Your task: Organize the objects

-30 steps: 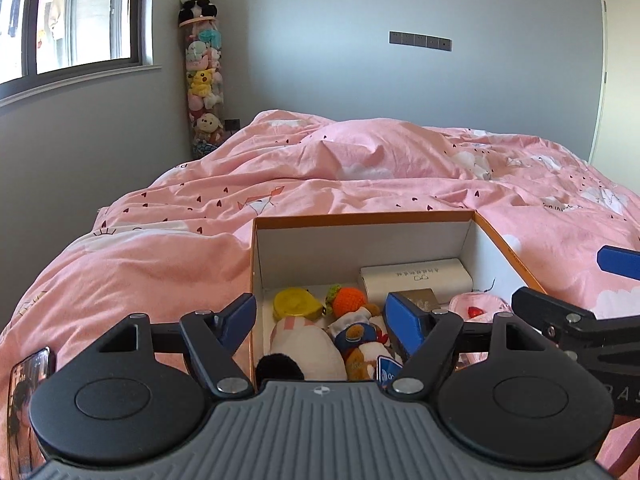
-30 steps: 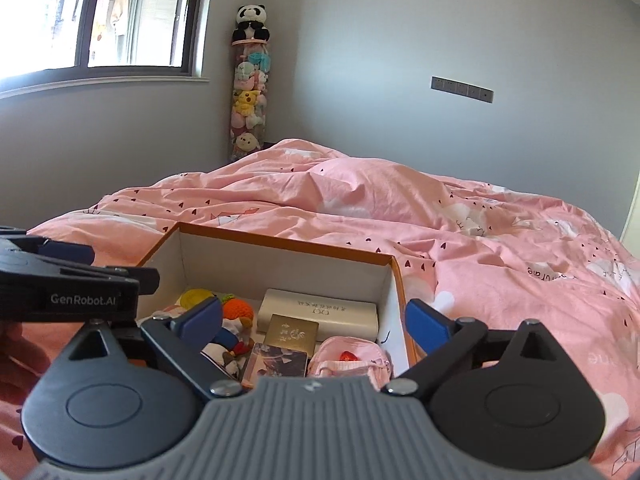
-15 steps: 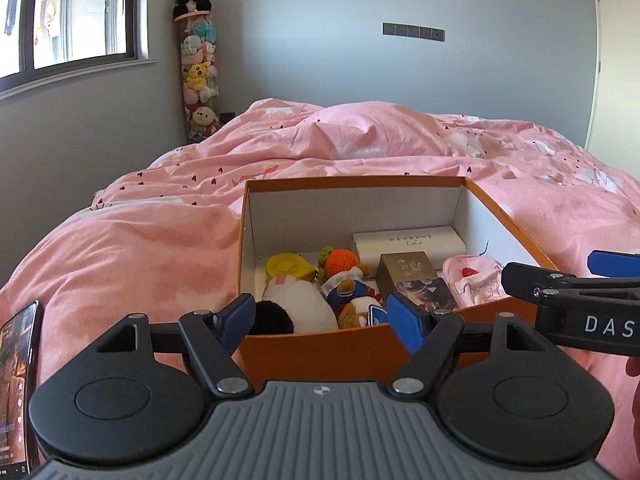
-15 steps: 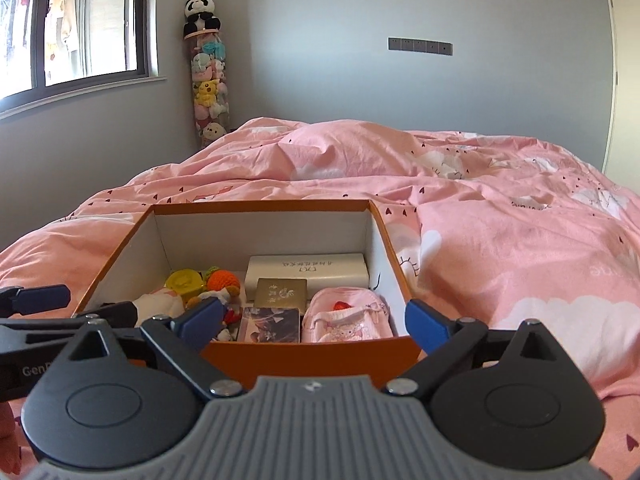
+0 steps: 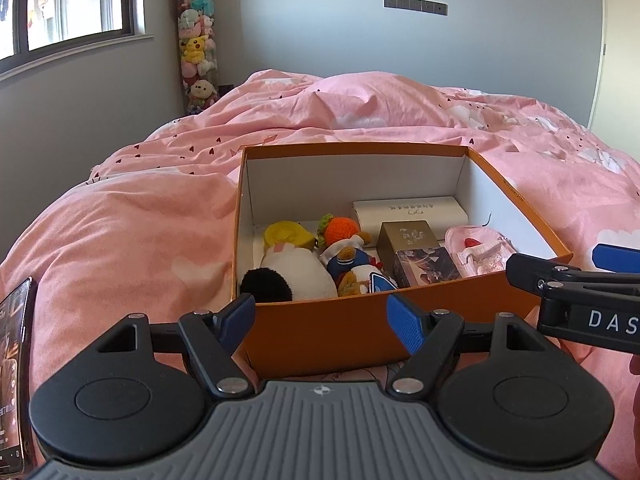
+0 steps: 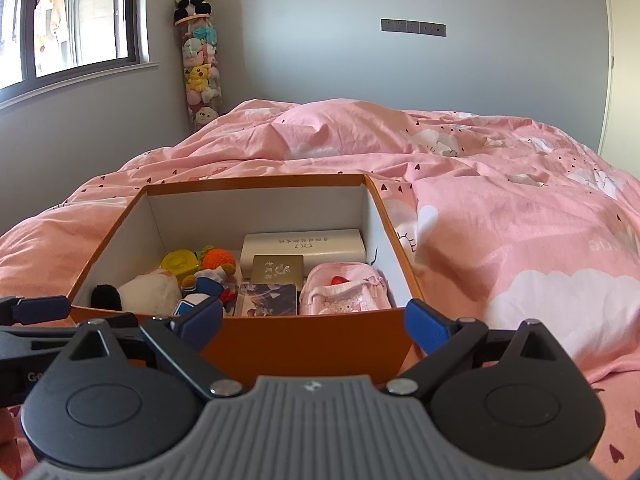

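An orange cardboard box [image 5: 328, 330] [image 6: 308, 346] sits on the pink bed. Inside lie a white-and-black plush [image 5: 296, 272] [image 6: 148, 292], a yellow toy [image 5: 286, 234], an orange knitted toy [image 5: 340, 230] [image 6: 218, 258], a small bear doll [image 5: 352, 260], a long white case [image 5: 408, 214] [image 6: 304, 244], a gold box [image 5: 408, 236] [image 6: 278, 268], a card pack [image 5: 426, 266] [image 6: 266, 298] and a pink pouch [image 5: 480, 250] [image 6: 344, 290]. My left gripper [image 5: 322, 320] is open and empty, just before the box's near wall. My right gripper [image 6: 314, 324] is open and empty at the same wall.
A pink duvet [image 5: 120, 240] [image 6: 520, 240] covers the bed. A phone [image 5: 14, 364] lies at its left edge. A tall clear tube of plush toys [image 5: 196, 40] [image 6: 198, 52] stands in the far corner, below a window [image 6: 72, 20]. A door edge [image 5: 616, 40] is at the right.
Both grippers have pulled back from above the box, so its near orange wall now shows in front of the fingers. Both stay open and empty.
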The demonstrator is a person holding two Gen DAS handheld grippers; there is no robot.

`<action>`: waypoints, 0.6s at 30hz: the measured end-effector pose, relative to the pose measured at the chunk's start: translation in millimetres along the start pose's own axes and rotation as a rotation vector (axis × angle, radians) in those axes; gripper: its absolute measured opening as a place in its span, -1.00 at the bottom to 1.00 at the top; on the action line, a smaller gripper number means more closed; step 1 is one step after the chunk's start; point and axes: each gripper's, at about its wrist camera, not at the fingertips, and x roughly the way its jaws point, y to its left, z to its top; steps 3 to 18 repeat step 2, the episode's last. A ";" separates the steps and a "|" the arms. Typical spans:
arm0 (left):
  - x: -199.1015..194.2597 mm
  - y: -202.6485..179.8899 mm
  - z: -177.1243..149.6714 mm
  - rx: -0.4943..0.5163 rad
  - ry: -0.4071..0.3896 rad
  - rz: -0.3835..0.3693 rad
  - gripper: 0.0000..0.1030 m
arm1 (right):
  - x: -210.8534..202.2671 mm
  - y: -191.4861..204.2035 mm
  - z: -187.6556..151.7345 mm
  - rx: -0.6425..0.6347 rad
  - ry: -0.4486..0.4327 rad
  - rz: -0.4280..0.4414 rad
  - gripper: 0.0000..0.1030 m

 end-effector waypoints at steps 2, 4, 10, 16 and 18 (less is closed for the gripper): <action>0.0 -0.1 0.2 0.001 0.003 0.001 0.72 | 0.3 -0.7 -0.5 0.002 0.004 0.000 0.90; 0.0 -0.1 0.2 0.001 0.003 0.001 0.72 | 0.3 -0.7 -0.5 0.002 0.004 0.000 0.90; 0.0 -0.1 0.2 0.001 0.003 0.001 0.72 | 0.3 -0.7 -0.5 0.002 0.004 0.000 0.90; 0.0 -0.1 0.2 0.001 0.003 0.001 0.72 | 0.3 -0.7 -0.5 0.002 0.004 0.000 0.90; 0.0 -0.1 0.2 0.001 0.003 0.001 0.72 | 0.3 -0.7 -0.5 0.002 0.004 0.000 0.90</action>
